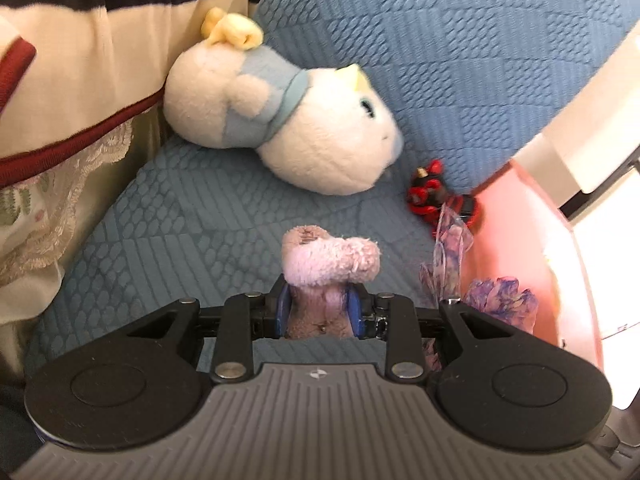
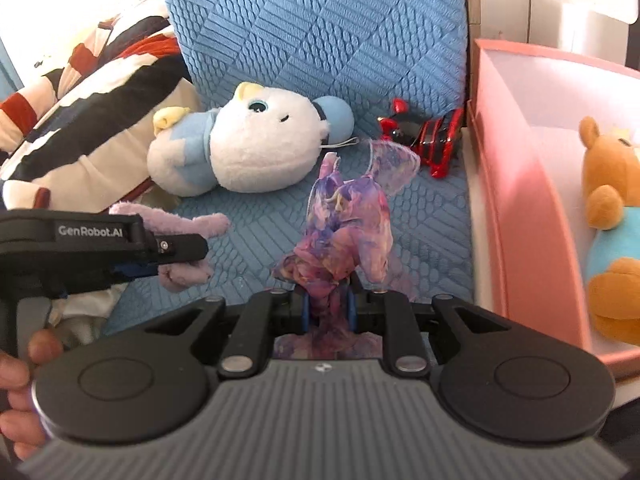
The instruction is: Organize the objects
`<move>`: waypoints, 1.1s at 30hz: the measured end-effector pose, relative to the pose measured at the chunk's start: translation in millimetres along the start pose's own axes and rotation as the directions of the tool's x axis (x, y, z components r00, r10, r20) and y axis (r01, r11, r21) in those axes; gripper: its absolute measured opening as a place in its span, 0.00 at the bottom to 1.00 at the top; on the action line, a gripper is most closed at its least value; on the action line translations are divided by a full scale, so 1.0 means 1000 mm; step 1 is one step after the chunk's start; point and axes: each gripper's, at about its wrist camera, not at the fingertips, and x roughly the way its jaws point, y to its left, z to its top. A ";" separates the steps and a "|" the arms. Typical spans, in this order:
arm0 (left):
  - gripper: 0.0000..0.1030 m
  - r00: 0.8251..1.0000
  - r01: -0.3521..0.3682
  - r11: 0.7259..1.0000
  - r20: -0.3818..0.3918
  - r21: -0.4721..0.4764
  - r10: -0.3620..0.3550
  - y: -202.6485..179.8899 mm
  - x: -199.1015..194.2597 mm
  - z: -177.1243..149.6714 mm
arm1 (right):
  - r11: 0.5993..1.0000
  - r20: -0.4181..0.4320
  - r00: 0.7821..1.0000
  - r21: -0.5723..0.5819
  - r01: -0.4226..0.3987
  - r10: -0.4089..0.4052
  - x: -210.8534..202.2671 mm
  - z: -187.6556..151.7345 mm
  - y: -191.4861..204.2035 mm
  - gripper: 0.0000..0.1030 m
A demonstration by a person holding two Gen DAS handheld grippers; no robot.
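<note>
Right wrist view: at the far left a striped blanket [image 2: 80, 120] is heaped against the blue quilted sofa [image 2: 320, 40]. Below it the left gripper [image 2: 176, 266] is seen from the side, its jaws clamped on a small lilac plush toy [image 2: 188, 226] that is held clear of the seat. Behind, a white and blue plush toy [image 2: 248, 148] is laid on its side on the seat cushion. In the centre the right gripper [image 2: 329, 308] is closed on a bunch of purple and pink sheer fabric [image 2: 344, 232], which is raised above the cushion. Farther back a red and black toy [image 2: 428, 132] is lodged in the corner just beside the pink box [image 2: 520, 208]. At the far right a brown teddy bear [image 2: 612, 224] is lying inside that box. In the left wrist view the lilac toy is pinched between blue pads, with the sheer fabric to its right beside the box wall.
</note>
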 end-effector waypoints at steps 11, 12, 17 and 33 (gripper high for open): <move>0.33 0.999 0.046 0.999 -0.014 -0.007 -0.046 -0.036 -0.038 -0.022 | 1.000 -0.009 1.000 0.018 -0.019 0.019 -0.045 -0.003 -0.002 0.21; 0.33 0.999 0.047 0.999 -0.019 -0.008 -0.047 -0.040 -0.040 -0.023 | 0.999 -0.008 1.000 0.023 -0.022 0.023 -0.048 -0.002 -0.003 0.21; 0.33 0.998 0.046 0.997 -0.049 -0.054 -0.049 -0.052 -0.052 -0.026 | 0.999 -0.022 0.999 0.046 -0.027 0.028 -0.065 0.004 -0.009 0.21; 0.33 0.999 0.033 0.999 -0.040 -0.022 -0.034 -0.140 -0.090 -0.014 | 0.996 0.008 0.997 0.024 -0.081 0.081 -0.125 0.054 -0.038 0.21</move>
